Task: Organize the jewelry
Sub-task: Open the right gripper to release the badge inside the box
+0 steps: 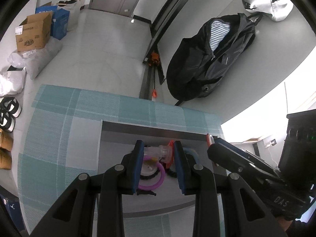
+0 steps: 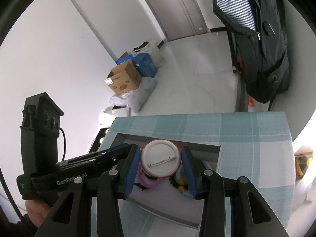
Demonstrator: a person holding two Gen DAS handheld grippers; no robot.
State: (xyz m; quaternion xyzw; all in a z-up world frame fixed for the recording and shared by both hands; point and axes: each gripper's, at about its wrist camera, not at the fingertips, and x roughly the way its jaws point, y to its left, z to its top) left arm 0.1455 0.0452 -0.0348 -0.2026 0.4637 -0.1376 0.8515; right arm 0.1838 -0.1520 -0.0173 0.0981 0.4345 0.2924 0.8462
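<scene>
A grey tray lies on a teal checked cloth and holds a heap of jewelry. My left gripper is shut on a clear plastic piece above the heap, with a pink ring and black beads below it. My right gripper is shut on a round white pin badge with a red rim, its pin back facing the camera, above the tray. The pink ring and a yellow piece lie under it.
A black backpack hangs on the wall behind the table. Cardboard and blue boxes and white bags stand on the floor at the left. Shoes lie by the table's left side. The right gripper's body is close on the right.
</scene>
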